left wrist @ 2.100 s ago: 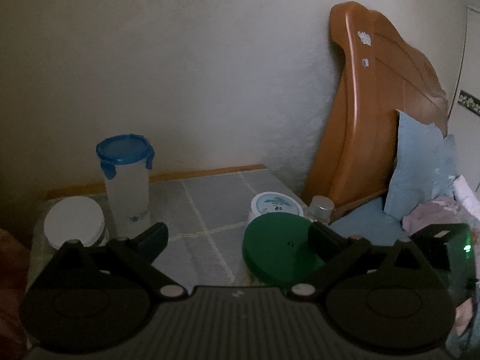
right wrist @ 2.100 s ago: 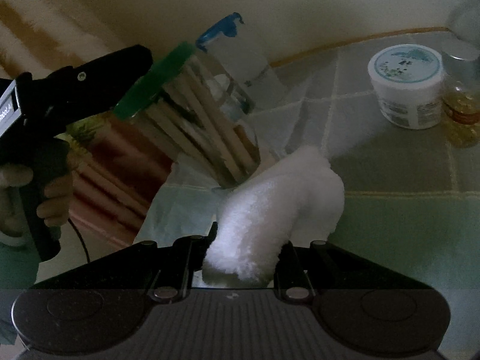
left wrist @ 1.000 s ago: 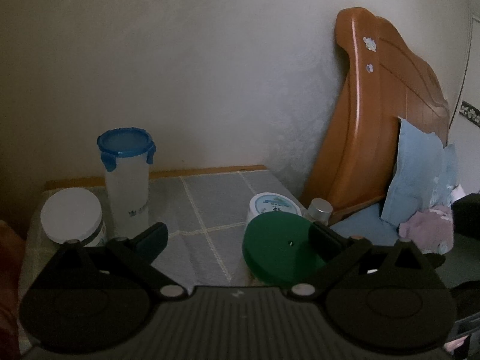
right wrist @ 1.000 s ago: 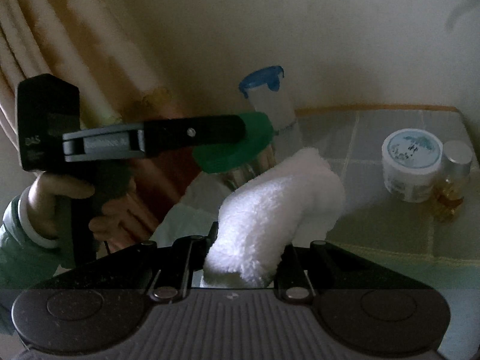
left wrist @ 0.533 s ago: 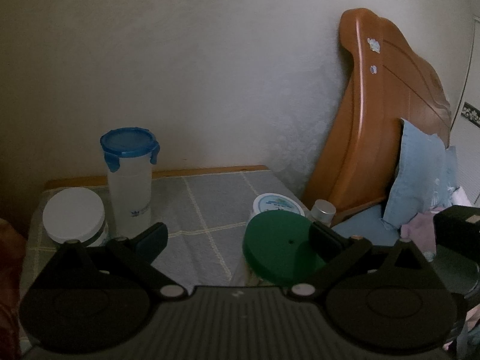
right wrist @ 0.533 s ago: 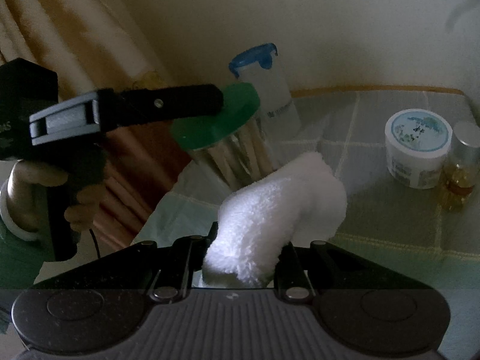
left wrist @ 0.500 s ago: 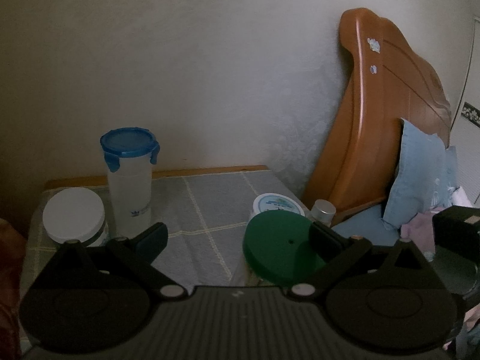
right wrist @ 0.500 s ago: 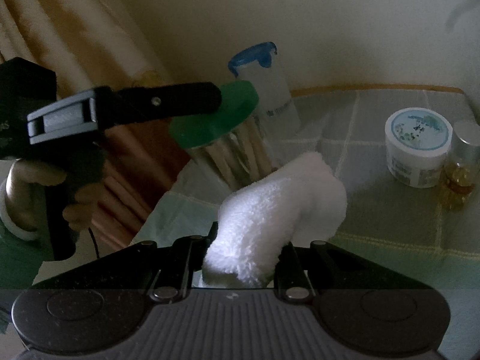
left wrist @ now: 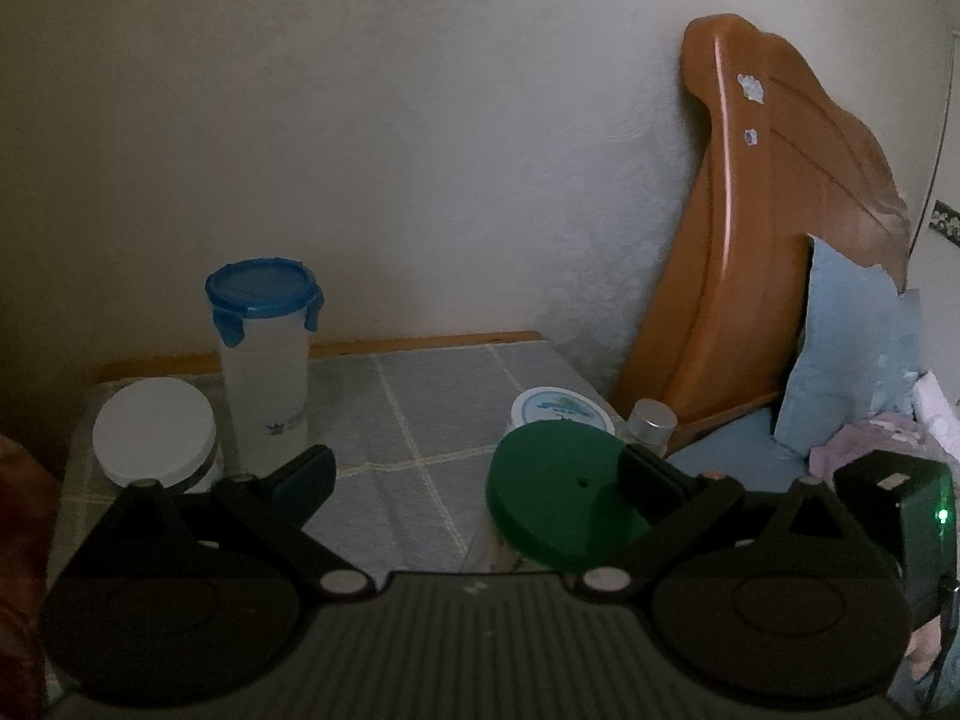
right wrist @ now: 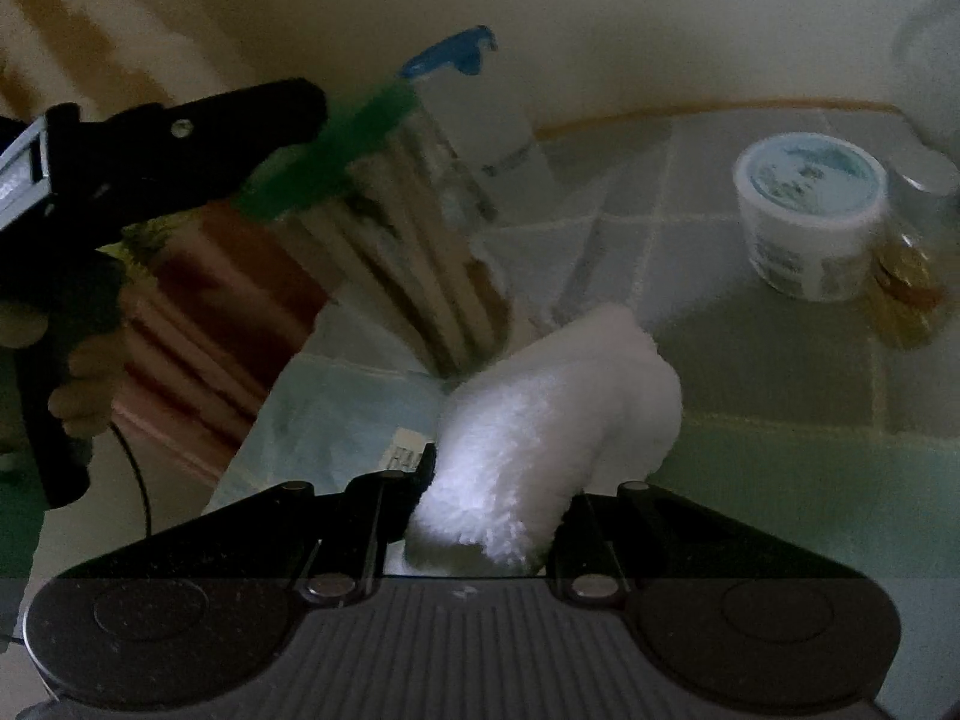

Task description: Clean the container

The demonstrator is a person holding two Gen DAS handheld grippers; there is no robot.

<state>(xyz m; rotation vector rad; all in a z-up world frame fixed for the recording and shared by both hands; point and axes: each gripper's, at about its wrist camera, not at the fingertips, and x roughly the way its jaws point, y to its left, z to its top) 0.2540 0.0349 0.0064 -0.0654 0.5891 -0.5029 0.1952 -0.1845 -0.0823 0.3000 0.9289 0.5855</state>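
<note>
A clear jar (right wrist: 420,240) of wooden sticks with a green lid (left wrist: 558,504) stands at the table's near edge. My left gripper (left wrist: 477,471) is open wide, and only its right finger (left wrist: 648,474) lies on top of the lid. The right wrist view shows that finger (right wrist: 264,114) over the lid (right wrist: 336,150), with a hand on the handle. My right gripper (right wrist: 498,480) is shut on a folded white fluffy cloth (right wrist: 558,408), its jaws closing tighter on it. The cloth's tip is just below and right of the jar's base; contact cannot be told.
On the grey checked tablecloth (left wrist: 408,420) stand a blue-lidded tumbler (left wrist: 264,360), a white-lidded jar (left wrist: 156,432), a round cream tub (left wrist: 561,411) and a small silver-capped bottle (left wrist: 651,420). A wooden headboard (left wrist: 750,270) and blue pillow (left wrist: 840,360) are at the right.
My right gripper has sunk with the cloth and rolled a little, so the jar now looms larger and tilted above the cloth. The left gripper has stayed on the lid.
</note>
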